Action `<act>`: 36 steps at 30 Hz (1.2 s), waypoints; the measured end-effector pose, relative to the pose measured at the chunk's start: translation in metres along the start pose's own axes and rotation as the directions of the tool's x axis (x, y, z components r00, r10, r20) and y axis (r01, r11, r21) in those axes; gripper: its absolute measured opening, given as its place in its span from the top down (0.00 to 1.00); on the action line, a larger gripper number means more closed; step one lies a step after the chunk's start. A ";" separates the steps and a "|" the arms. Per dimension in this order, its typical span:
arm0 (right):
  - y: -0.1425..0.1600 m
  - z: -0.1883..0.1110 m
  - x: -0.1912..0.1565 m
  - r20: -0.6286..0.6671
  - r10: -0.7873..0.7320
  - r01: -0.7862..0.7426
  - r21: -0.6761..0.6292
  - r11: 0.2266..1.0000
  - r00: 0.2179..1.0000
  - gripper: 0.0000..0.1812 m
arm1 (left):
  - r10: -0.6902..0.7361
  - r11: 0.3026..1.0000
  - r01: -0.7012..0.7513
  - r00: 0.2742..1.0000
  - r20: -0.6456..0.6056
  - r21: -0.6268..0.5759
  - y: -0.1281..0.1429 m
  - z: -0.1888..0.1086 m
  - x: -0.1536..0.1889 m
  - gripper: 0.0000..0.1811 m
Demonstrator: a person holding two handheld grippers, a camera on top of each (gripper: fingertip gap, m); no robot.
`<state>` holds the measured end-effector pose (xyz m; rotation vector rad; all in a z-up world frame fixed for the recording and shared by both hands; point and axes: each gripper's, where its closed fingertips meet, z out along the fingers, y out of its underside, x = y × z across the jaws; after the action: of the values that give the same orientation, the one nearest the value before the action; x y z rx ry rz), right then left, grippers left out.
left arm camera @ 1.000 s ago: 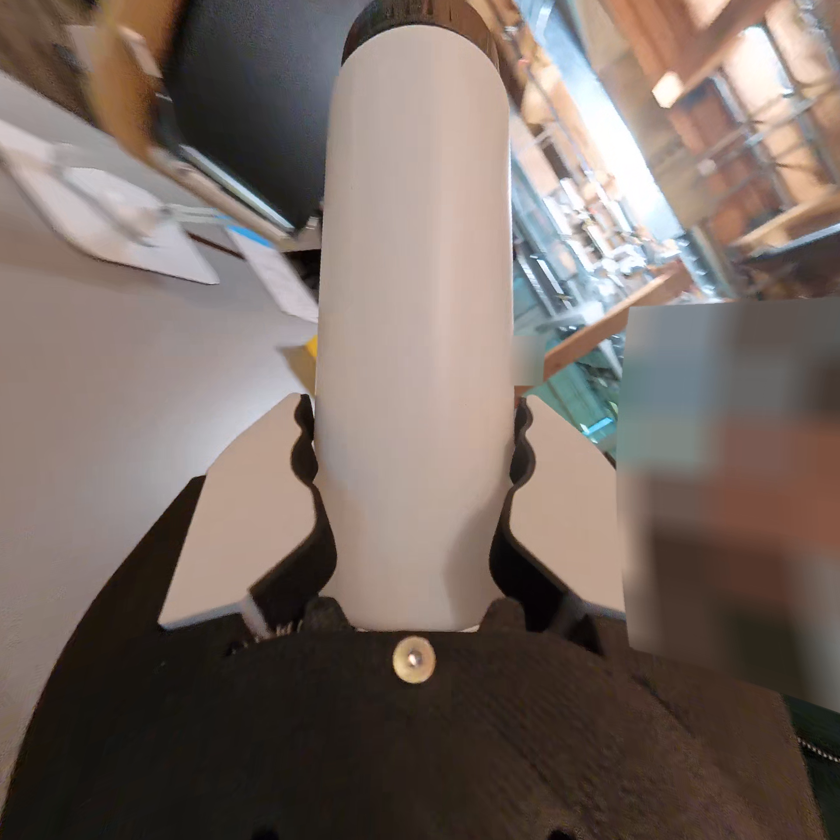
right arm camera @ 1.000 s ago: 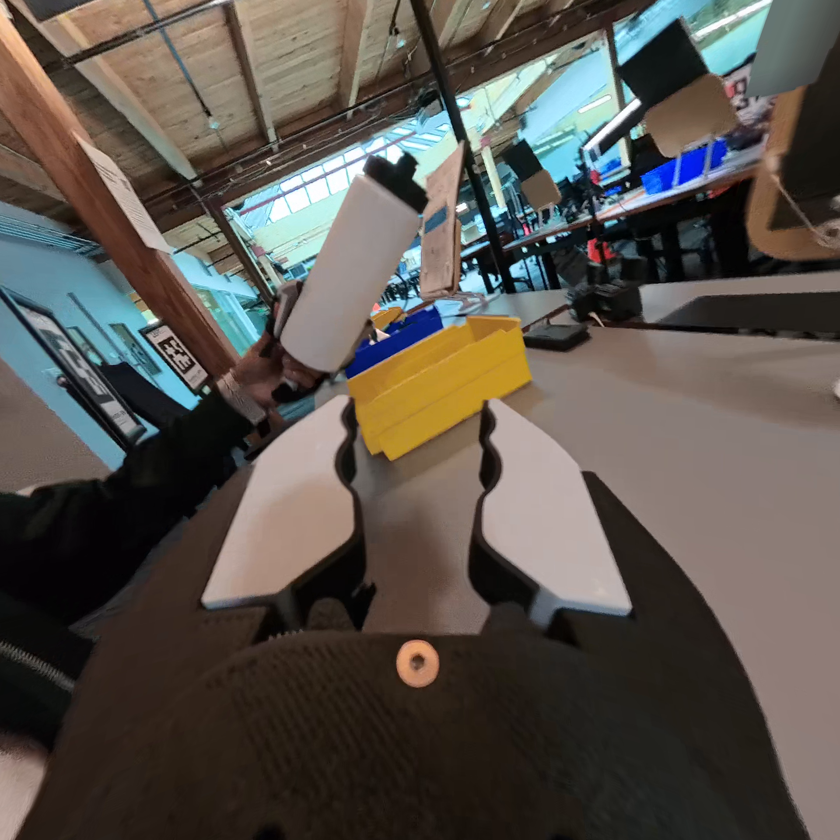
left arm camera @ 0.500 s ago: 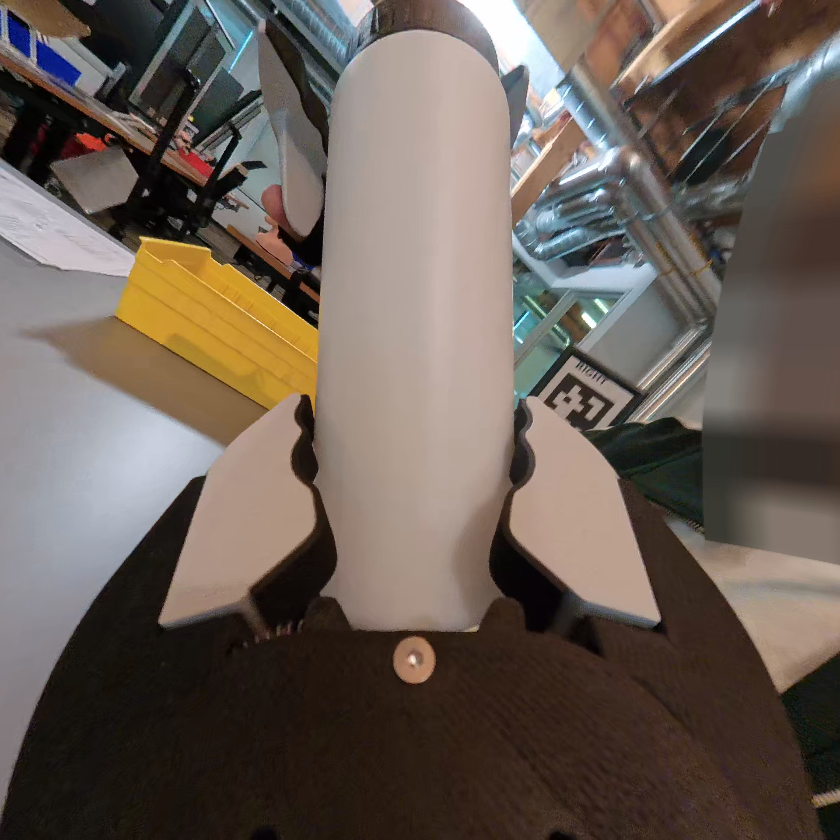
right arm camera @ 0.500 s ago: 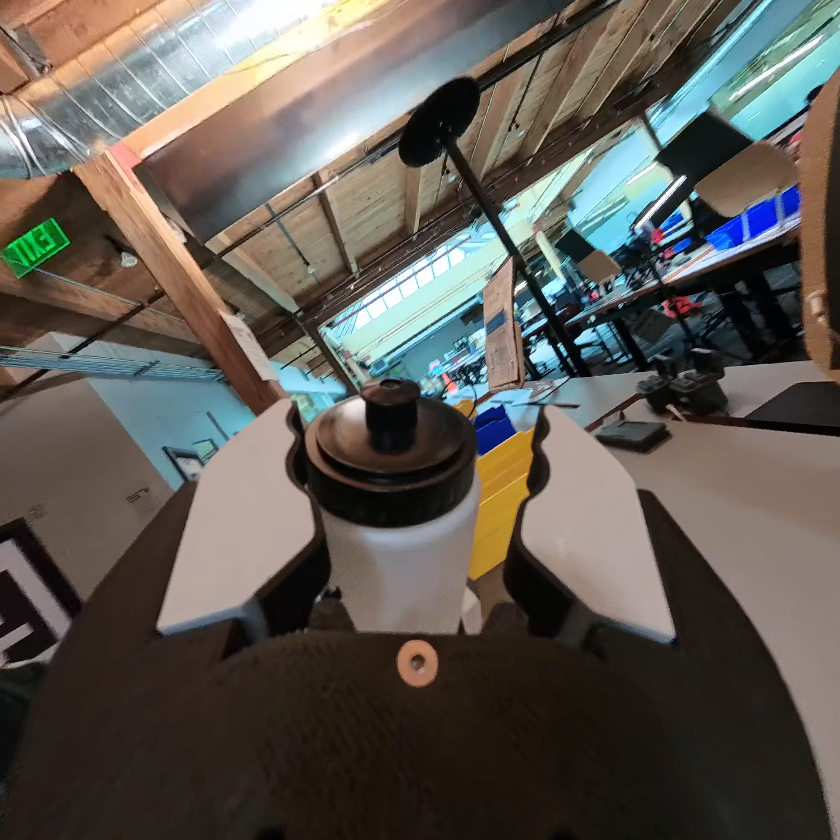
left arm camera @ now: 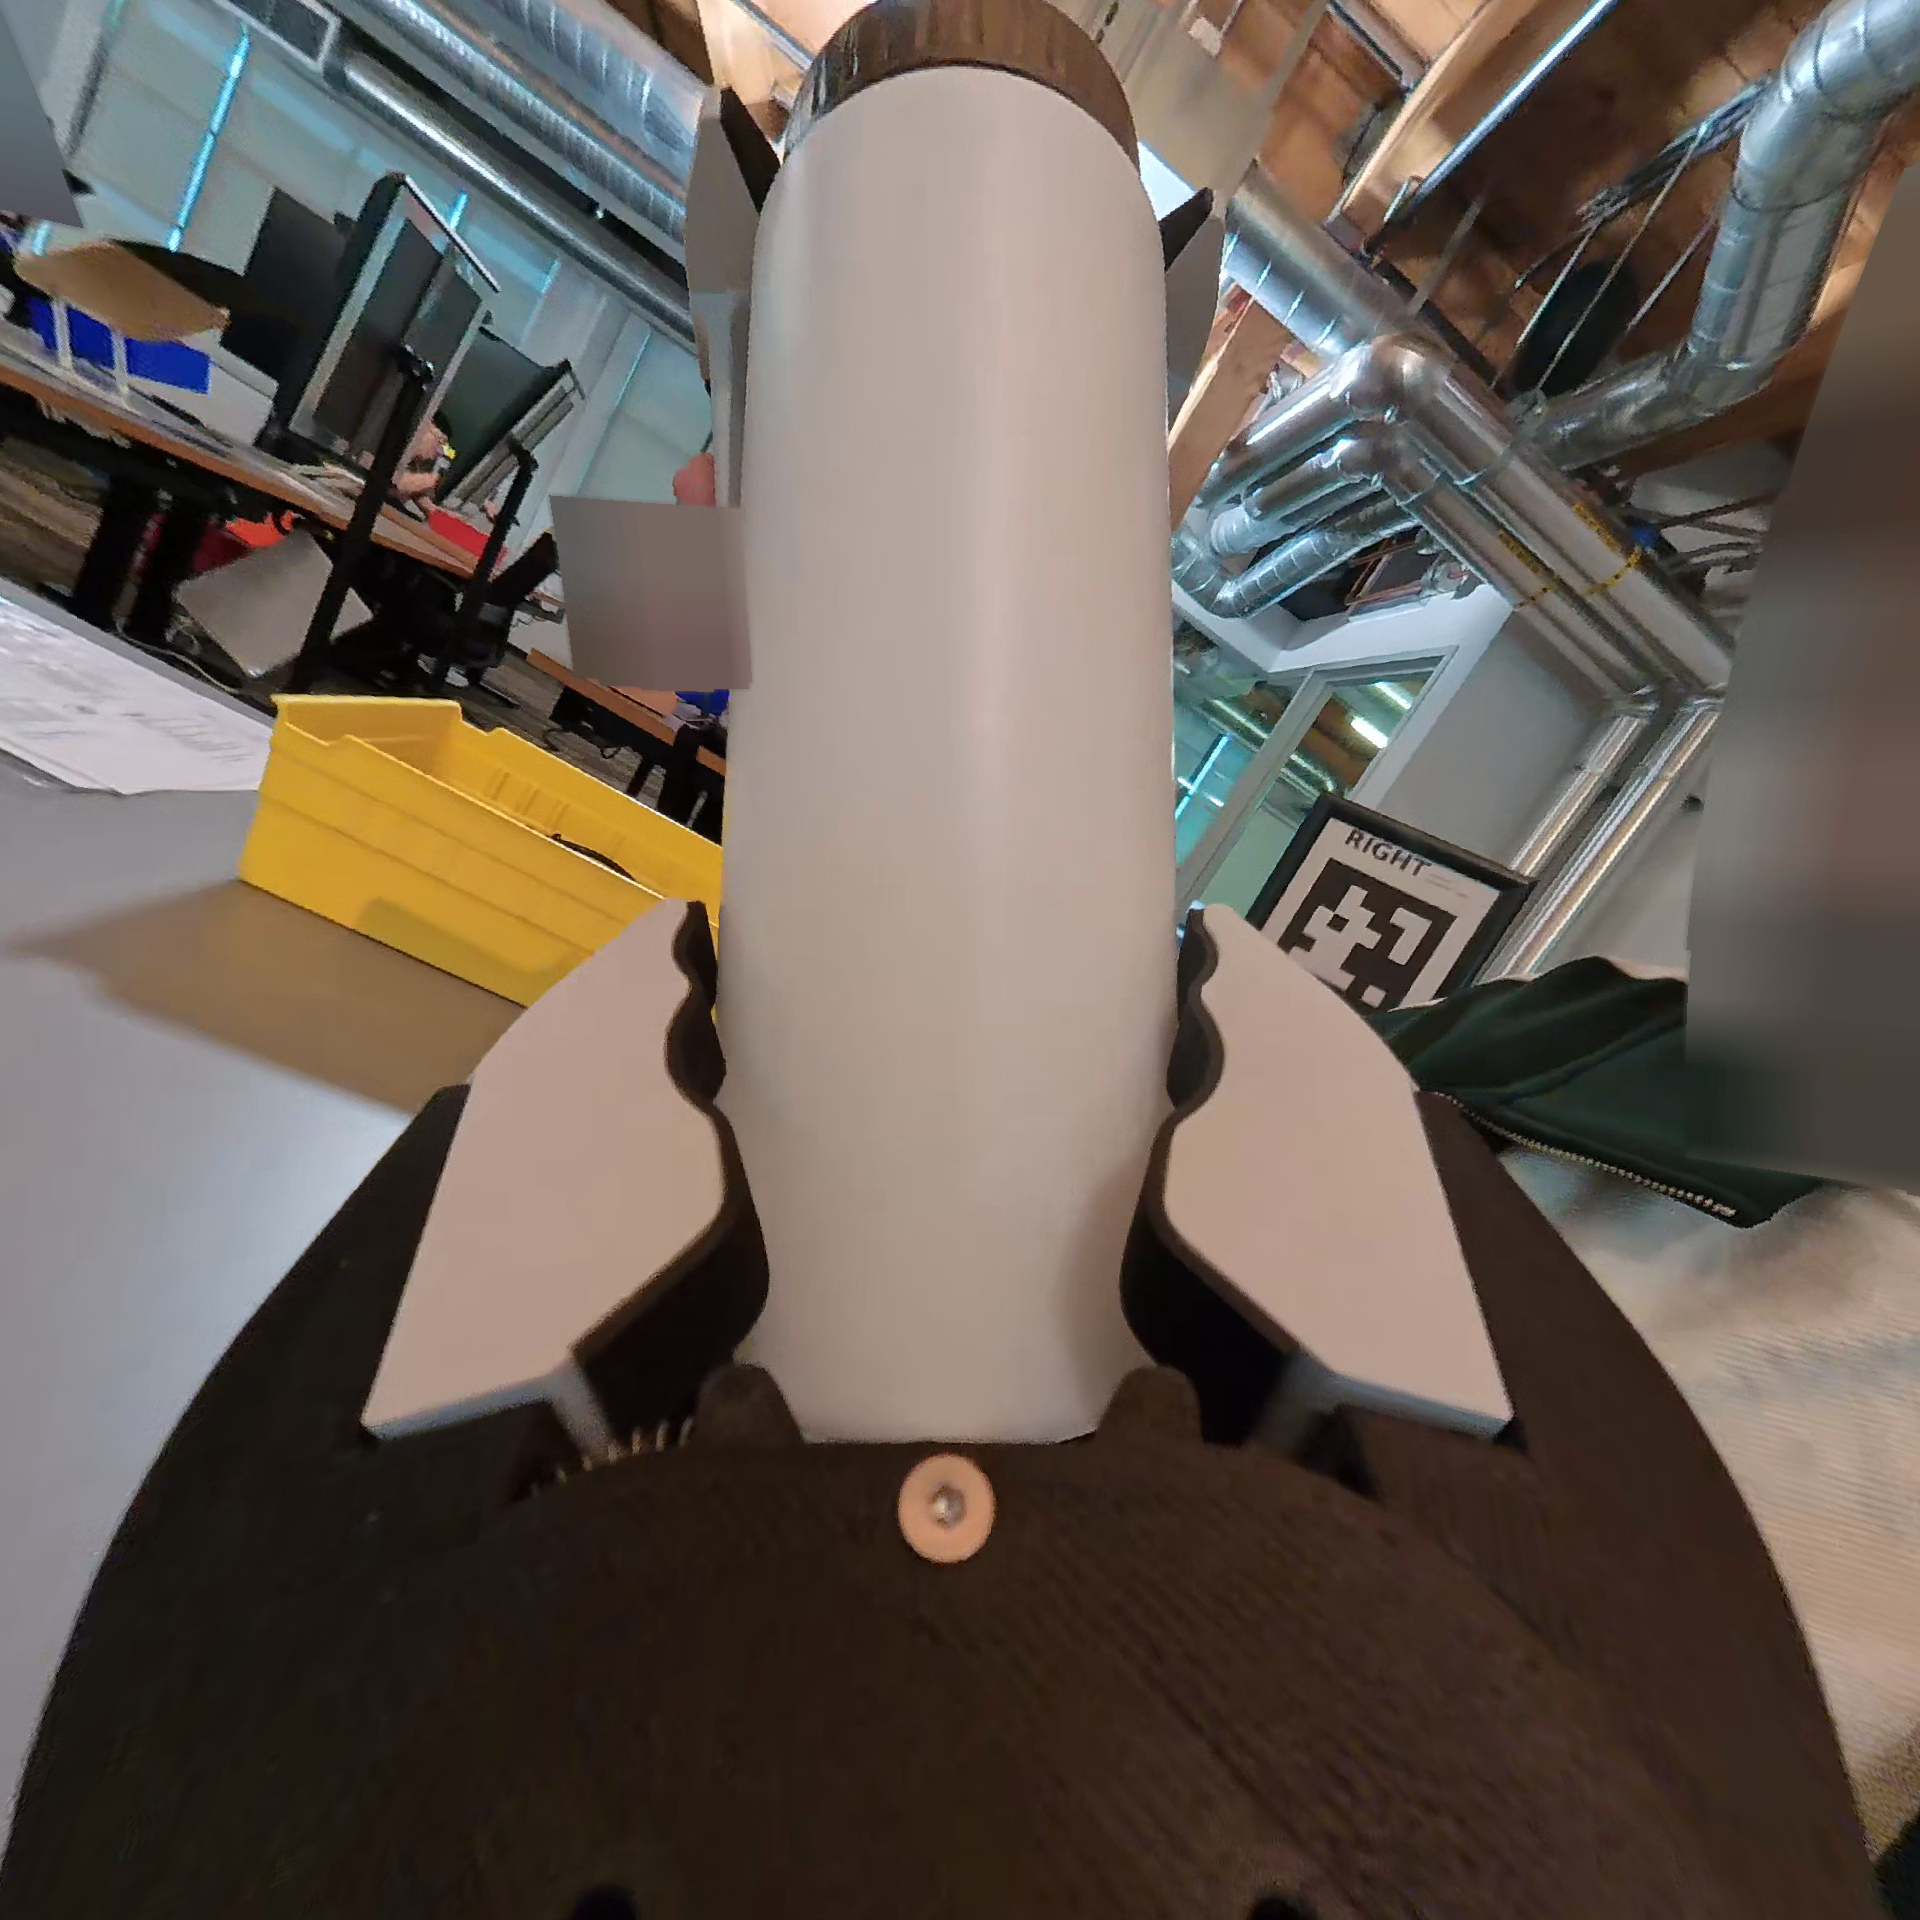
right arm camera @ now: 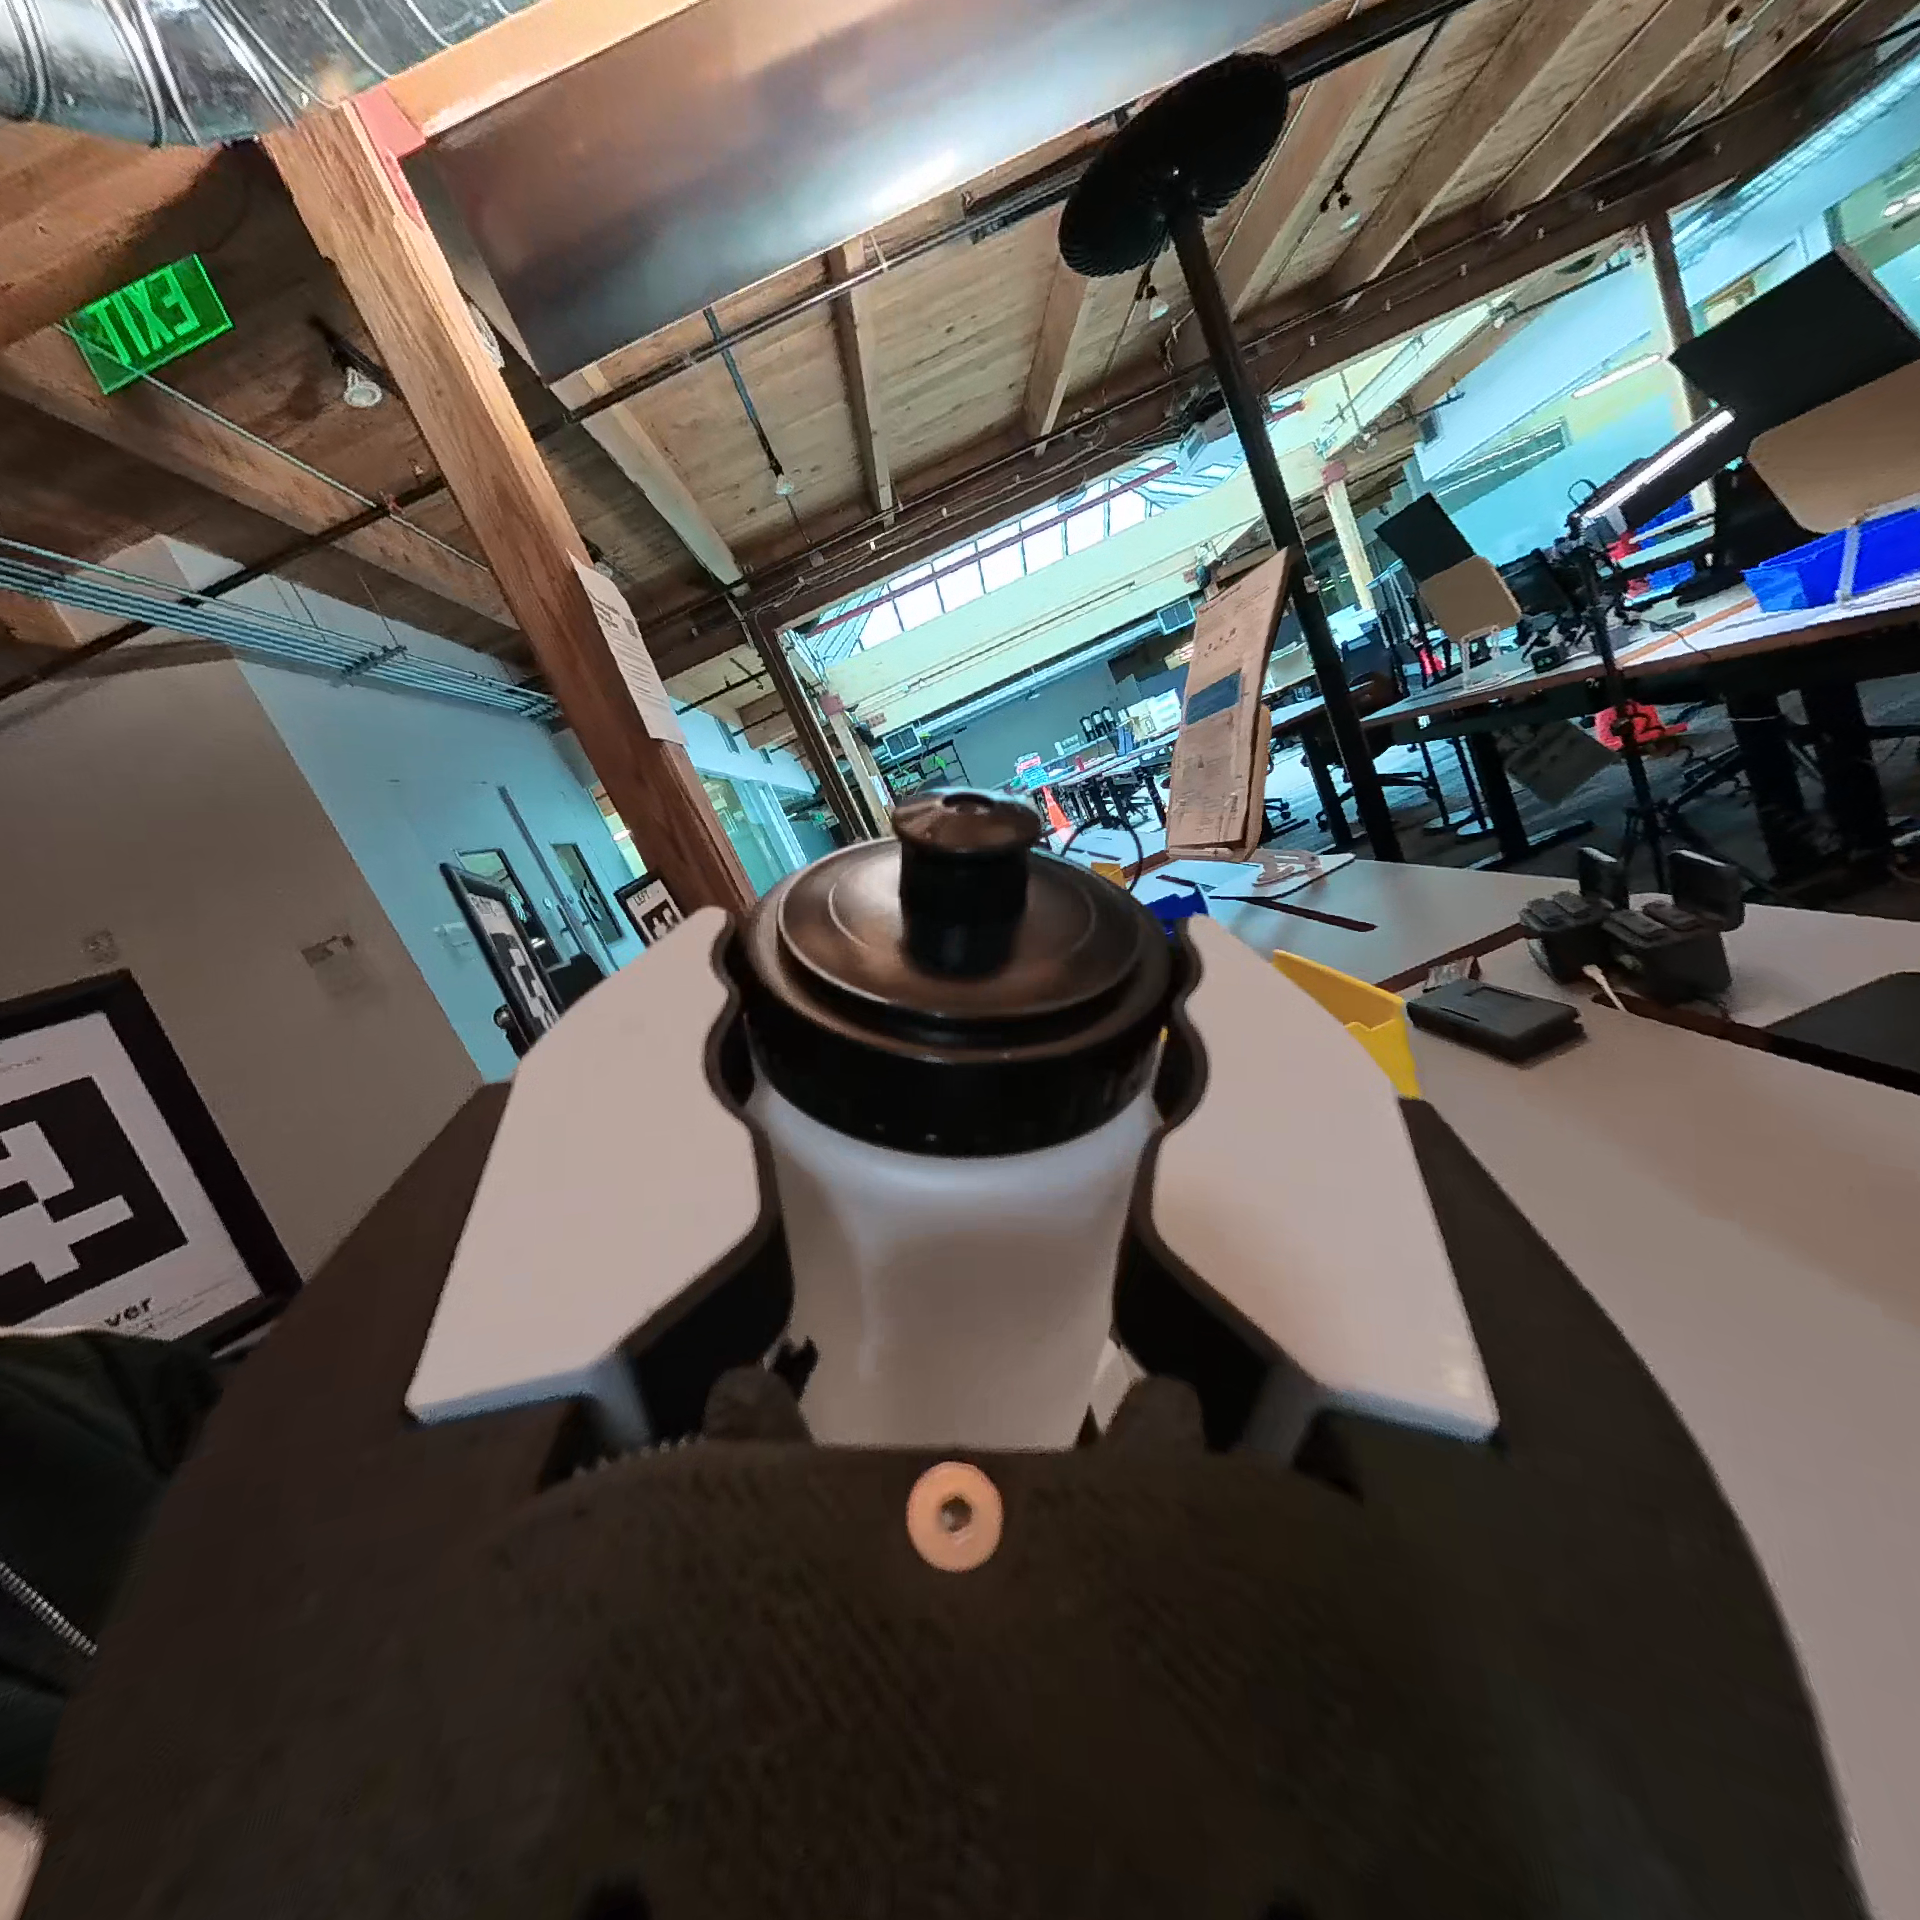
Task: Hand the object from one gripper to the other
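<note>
Bottle (left arm camera: 951, 727) upright — cap (right arm camera: 961, 971) up, both claws gripping.

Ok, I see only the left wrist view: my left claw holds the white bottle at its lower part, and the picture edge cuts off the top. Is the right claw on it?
Observer: Yes. In the right wrist view the right claw sits around the black cap of the white bottle, one finger on each side.
Operator: Do the pads touch it?
Observer: They appear pressed against the cap's rim. Lower down, at the narrower white shoulder, there are gaps.
Operator: Is the spout free?
Observer: Yes, the black spout stands clear above the cap, and nothing touches it.
</note>
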<state>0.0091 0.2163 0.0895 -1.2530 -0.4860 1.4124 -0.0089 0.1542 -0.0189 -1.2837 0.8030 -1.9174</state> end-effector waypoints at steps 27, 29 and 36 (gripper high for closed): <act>-0.017 -0.042 -0.044 -0.112 -0.454 0.428 -0.193 0.883 0.884 0.57 | 0.509 0.816 -0.404 0.841 0.183 -0.413 -0.016 0.057 0.006 0.22; -0.014 -0.043 -0.047 -0.114 -0.445 0.419 -0.195 0.887 0.888 0.57 | 0.532 0.791 -0.419 0.830 0.165 -0.445 -0.002 0.063 -0.001 0.21; 0.002 -0.030 -0.062 -0.097 -0.454 0.426 -0.221 0.877 0.886 0.57 | 0.391 0.887 -0.344 0.914 0.106 -0.309 0.010 0.074 0.006 0.18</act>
<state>0.0227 0.1495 0.1030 -1.2881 -0.7701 0.8943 0.0611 0.1349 -0.0001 -1.3233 1.1753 -1.4081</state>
